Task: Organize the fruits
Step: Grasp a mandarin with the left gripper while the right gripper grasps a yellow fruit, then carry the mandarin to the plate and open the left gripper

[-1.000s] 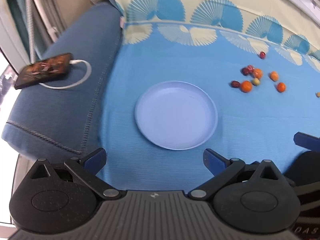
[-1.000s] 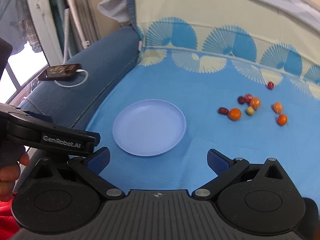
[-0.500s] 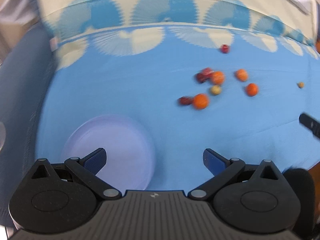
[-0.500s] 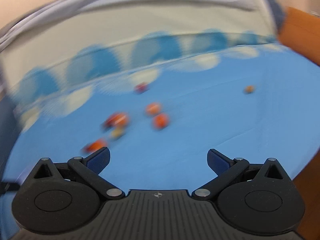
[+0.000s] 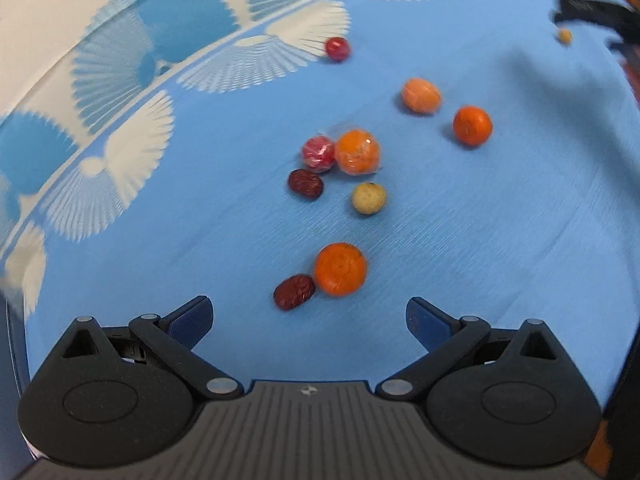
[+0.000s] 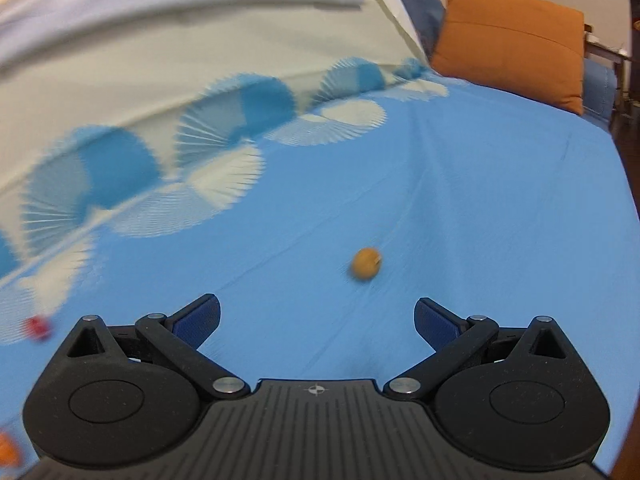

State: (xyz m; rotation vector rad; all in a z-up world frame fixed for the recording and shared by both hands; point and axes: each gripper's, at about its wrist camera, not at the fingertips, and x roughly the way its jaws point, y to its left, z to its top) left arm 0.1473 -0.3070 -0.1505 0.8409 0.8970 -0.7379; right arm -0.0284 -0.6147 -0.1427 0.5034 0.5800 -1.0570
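While both tools hang above the light-blue bedsheet with white fan motifs (image 5: 460, 240), nothing is yet gripped: the left gripper (image 5: 308, 316) has its blue-padded fingers (image 5: 190, 318) spread wide and empty, and the right gripper (image 6: 316, 320) is likewise fully parted and empty. Fruits, left wrist view: a round orange mandarin (image 5: 340, 269) touching a wrinkled dark-red jujube (image 5: 294, 292), both just ahead of the left jaws, so judged the likeliest first pick; a second dark-red jujube (image 5: 305, 184); a pale yellow-green round fruit (image 5: 369, 198); a red wrapped ball (image 5: 318, 153) pressed against a film-wrapped orange fruit (image 5: 357, 152); a pale orange fruit (image 5: 421, 96) and a deep orange fruit (image 5: 472, 125) toward the sheet's right edge; a small glossy red fruit (image 5: 337, 48) at the fan border. Stray item: a small tan round fruit (image 6: 365, 264) lies alone, well apart from the cluster, just ahead of the right jaws, which appear aimed at it. Scatter suggests sorting has not begun; no receiving dish is visible. An orange fabric cushion (image 6: 512, 44) sits at the sheet's far right corner. Writing: none legible; both views show motion blur.
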